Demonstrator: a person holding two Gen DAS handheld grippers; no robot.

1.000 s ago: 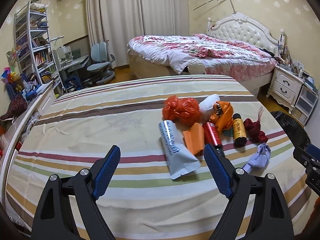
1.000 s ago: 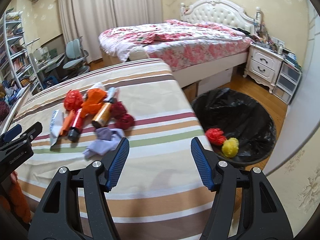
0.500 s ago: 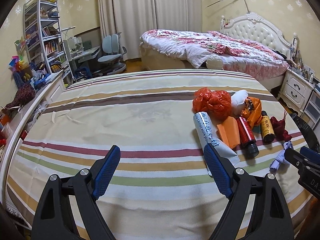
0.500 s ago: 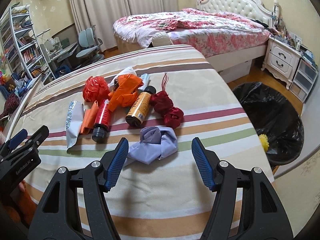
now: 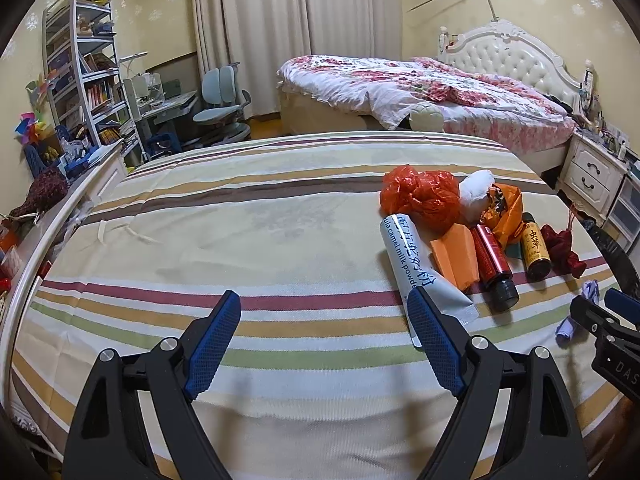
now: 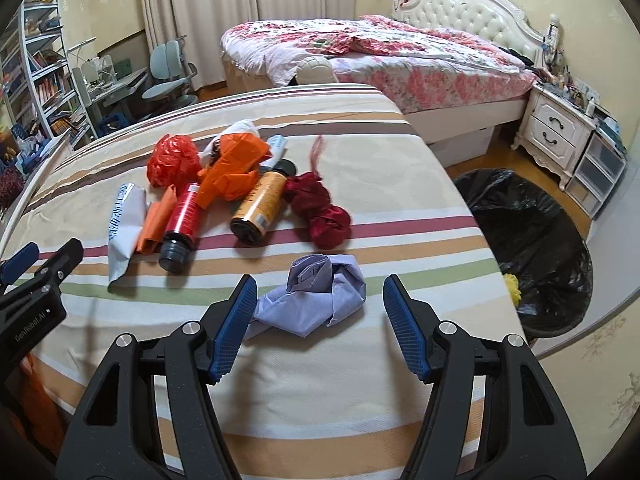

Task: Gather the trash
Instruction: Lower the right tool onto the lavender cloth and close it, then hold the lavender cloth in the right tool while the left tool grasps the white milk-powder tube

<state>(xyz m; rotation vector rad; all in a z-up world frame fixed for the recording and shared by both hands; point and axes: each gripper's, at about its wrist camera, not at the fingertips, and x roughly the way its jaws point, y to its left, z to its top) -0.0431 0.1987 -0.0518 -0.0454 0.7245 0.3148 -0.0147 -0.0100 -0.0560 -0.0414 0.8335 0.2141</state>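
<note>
A heap of trash lies on the striped bedcover [image 6: 360, 380]. Nearest my right gripper [image 6: 316, 296] is a crumpled lilac paper [image 6: 316, 300], just ahead of the open jaws and between their tips, untouched. Beyond it lie a dark red crumpled wad [image 6: 320, 212], an orange-yellow bottle [image 6: 260, 208], a red bottle [image 6: 182, 220], orange paper [image 6: 234, 168], a red plastic bag [image 6: 172, 160] and a white milk-powder pouch [image 6: 124, 224]. My left gripper [image 5: 324, 312] hovers open over bare cover; the pouch [image 5: 416, 264] lies by its right finger. A black-lined trash bin [image 6: 532, 240] stands on the floor at right.
A second bed with a floral quilt [image 6: 360, 52] stands behind, a white nightstand [image 6: 556, 128] to its right. A bookshelf [image 5: 84, 76], desk and swivel chair [image 5: 224, 108] fill the left side. Yellow trash [image 6: 512, 284] shows inside the bin.
Both views have swung left. The right gripper has turned from the bin to the lilac paper and come close to it; the left one now faces bare cover left of the heap.
</note>
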